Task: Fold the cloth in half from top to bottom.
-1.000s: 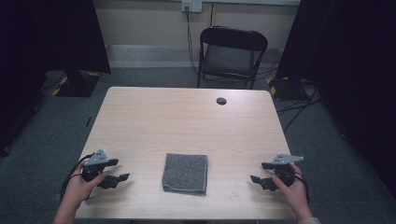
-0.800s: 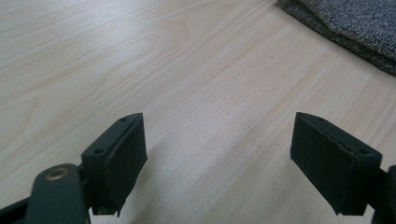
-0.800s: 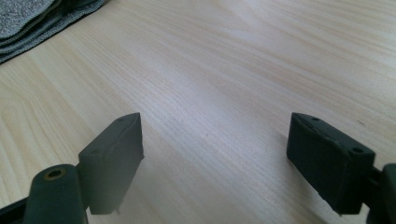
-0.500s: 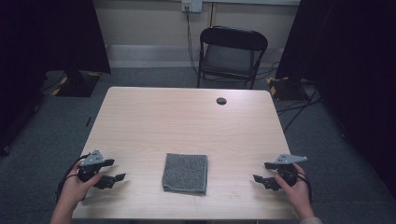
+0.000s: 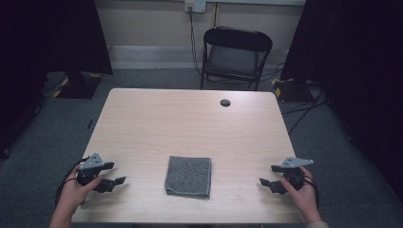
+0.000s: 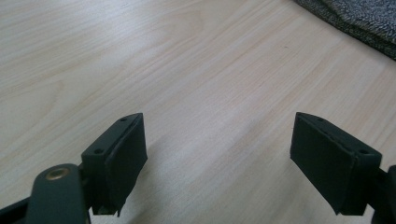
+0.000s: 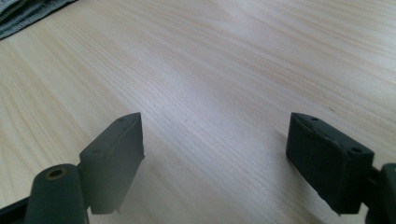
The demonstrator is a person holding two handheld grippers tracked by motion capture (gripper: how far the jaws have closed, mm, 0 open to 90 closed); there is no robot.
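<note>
A folded grey cloth (image 5: 188, 176) lies flat near the front middle of the light wooden table (image 5: 190, 123). My left gripper (image 5: 117, 174) rests low at the front left, jaws wide apart and pointing toward the cloth, nothing between them. In the left gripper view the gripper (image 6: 229, 156) hovers over bare wood, with the cloth (image 6: 359, 18) at the top right corner. My right gripper (image 5: 267, 175) sits at the front right, open and empty. The right gripper view has that gripper (image 7: 229, 156) over bare wood and the cloth's edge (image 7: 28, 14) at the top left.
A small black round disc (image 5: 225, 102) sits near the table's far edge. Behind the table stands a black folding chair (image 5: 235, 54). Cables run across the grey carpet at the right (image 5: 304, 109). Dark curtains hang on both sides.
Both grippers have drawn slightly outward and toward the front edge, away from the cloth. The cloth has not moved.
</note>
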